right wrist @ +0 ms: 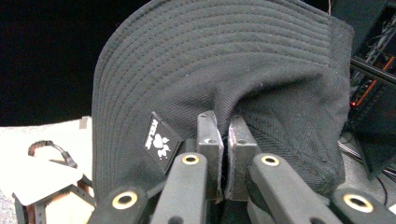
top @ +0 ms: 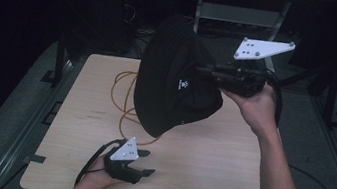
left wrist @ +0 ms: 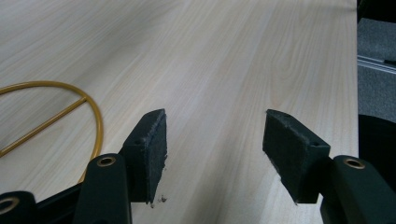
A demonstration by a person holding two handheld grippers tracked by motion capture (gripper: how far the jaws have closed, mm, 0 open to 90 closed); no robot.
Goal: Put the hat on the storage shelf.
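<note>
A black bucket hat (top: pixel 179 78) with a small paw-print label hangs in the air above the far half of the table, held up by my right gripper (top: pixel 204 72). In the right gripper view its jaws (right wrist: pixel 223 140) are pinched together on the fabric of the hat's crown (right wrist: pixel 261 74), brim turned up behind. My left gripper (top: pixel 147 163) rests low near the table's front edge, pointing right. Its pads (left wrist: pixel 154 149) stand apart over bare wood with nothing between them.
An orange cable (top: pixel 127 101) loops on the light wooden table (top: pixel 225 174) under and left of the hat; a curve of the orange cable (left wrist: pixel 95 121) lies just left of my left gripper. Dark frame posts and cables surround the table.
</note>
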